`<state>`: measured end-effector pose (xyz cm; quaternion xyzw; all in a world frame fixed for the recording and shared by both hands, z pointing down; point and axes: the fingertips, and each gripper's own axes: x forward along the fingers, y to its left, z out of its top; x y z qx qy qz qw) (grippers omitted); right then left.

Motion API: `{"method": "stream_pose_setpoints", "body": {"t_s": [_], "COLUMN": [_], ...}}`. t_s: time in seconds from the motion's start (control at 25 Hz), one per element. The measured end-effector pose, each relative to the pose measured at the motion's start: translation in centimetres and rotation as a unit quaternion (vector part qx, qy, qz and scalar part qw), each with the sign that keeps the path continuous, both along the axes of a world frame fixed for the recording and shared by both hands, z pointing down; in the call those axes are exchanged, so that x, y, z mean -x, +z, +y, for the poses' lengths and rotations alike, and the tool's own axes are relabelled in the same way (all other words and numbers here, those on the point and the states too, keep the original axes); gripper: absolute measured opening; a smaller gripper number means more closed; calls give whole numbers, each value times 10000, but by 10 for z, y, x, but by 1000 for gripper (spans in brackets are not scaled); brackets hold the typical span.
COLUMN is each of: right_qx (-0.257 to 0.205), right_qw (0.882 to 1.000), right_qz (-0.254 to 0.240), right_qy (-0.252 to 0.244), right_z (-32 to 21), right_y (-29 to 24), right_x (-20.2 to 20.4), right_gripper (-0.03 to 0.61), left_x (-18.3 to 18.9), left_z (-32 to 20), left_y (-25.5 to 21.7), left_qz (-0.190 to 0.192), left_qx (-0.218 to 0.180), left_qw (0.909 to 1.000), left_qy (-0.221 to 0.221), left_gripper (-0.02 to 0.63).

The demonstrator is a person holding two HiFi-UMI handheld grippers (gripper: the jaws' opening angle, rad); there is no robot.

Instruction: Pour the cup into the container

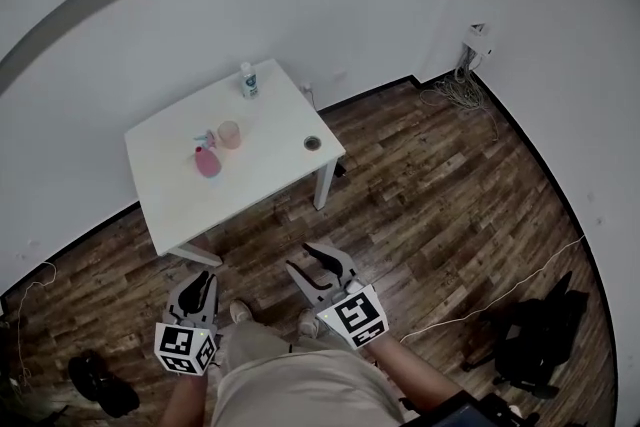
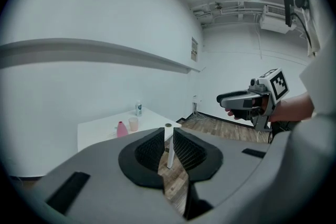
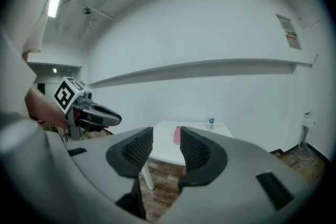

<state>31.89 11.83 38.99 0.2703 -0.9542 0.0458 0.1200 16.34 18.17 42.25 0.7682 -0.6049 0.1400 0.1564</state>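
Overhead, the person is standing well back from the white table [image 1: 270, 183], where the peach cup [image 1: 230, 134] is sitting just beside a pink bottle [image 1: 207, 160], apart from the small round container [image 1: 313, 143]. In the left gripper view, the left gripper [image 2: 167, 150] is keeping its jaws slightly parted, empty. In the right gripper view, the right gripper [image 3: 166, 150] is gaping wider, grasping nothing.

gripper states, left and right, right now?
Left gripper: open, jaws only a narrow gap apart, nothing between them.
Right gripper: open, wider gap, empty.
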Motion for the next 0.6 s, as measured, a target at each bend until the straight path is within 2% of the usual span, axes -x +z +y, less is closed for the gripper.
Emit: {"method": "stream_pose_setpoints", "body": {"t_s": [0.28, 0.6], "right_qx": [-191, -449], "right_qw": [9997, 9968], "right_qz": [81, 243], "right_qy": [87, 616], "right_z": [17, 39], "right_y": [-6, -12], "right_x": [26, 95], "right_gripper": [164, 164], "left_x": [51, 138], "left_z": [26, 61], "left_y": [-7, 0], "left_qz": [125, 215], "left_qx": [-84, -7], "left_qw": [9996, 9998], "left_qy": [-236, 27], "left_gripper": [63, 63]}}
